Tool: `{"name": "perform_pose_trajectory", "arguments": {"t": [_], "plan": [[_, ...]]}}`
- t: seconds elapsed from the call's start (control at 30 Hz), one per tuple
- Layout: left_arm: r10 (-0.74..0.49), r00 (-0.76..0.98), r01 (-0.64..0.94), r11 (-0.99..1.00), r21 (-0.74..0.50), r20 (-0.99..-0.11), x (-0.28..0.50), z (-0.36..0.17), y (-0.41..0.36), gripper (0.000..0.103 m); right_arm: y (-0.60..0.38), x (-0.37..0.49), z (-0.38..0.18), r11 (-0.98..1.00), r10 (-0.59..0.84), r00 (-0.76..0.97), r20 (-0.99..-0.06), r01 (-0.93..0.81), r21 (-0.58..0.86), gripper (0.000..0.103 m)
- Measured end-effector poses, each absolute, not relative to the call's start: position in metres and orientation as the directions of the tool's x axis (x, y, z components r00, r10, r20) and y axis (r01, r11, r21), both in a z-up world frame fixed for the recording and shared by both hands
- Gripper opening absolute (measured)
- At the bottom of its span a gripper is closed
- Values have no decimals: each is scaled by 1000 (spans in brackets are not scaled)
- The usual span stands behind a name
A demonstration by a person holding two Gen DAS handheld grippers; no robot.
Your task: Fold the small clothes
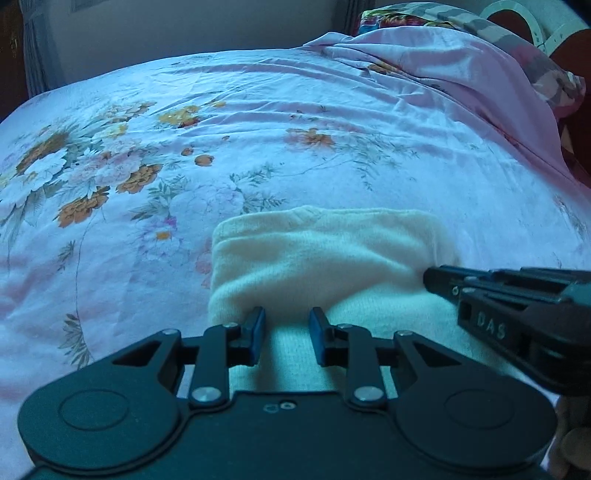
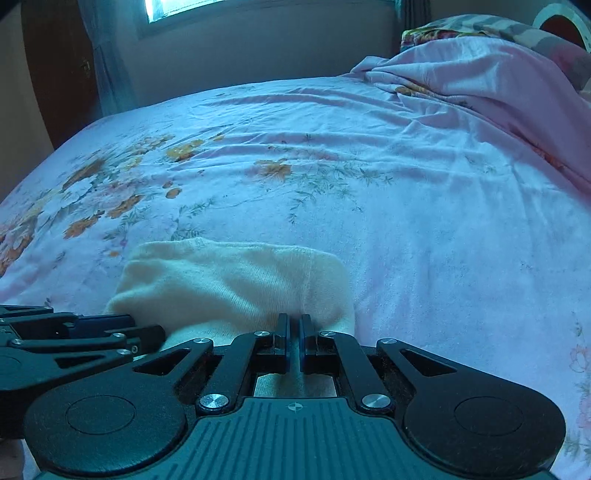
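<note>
A small cream knit garment point(image 1: 325, 251) lies folded on the flowered bed sheet point(image 1: 229, 122), its near part under both grippers. My left gripper point(image 1: 287, 321) rests on the garment's near left side. Its jaws stand apart with flat cloth between them, and the pads do not press on it. The right gripper point(image 1: 428, 280) reaches in from the right at the garment's right edge. In the right wrist view my right gripper point(image 2: 293, 325) is shut, pinching the garment point(image 2: 229, 280) at its near right corner. The left gripper point(image 2: 159, 336) shows at the left, lying on the cloth.
The bed sheet point(image 2: 406, 229) spreads wide and wrinkled beyond the garment. A pink blanket point(image 1: 461, 70) and a patterned pillow point(image 1: 417, 14) are heaped at the far right. A wall and curtain point(image 2: 110, 74) stand behind the bed.
</note>
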State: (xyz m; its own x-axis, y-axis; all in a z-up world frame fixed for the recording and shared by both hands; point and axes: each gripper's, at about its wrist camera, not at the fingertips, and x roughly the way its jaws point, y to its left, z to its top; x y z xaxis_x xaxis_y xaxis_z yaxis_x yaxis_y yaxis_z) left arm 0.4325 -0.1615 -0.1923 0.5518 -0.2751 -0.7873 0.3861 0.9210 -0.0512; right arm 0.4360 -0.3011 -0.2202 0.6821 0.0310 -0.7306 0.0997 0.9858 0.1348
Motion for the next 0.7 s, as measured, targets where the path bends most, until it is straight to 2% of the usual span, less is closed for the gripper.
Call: {"name": "perform_pose_trajectory", "arguments": {"t": [0.23, 0.7], "plan": [[-270, 569, 404, 914, -22, -777, 398, -185, -150, 25, -285, 376, -190, 981, 93, 738, -668, 48, 189, 2], [-271, 576, 425, 905, -1, -771, 329, -174, -134, 31, -259, 297, -208, 982, 101, 685, -721, 46, 181, 2]]}}
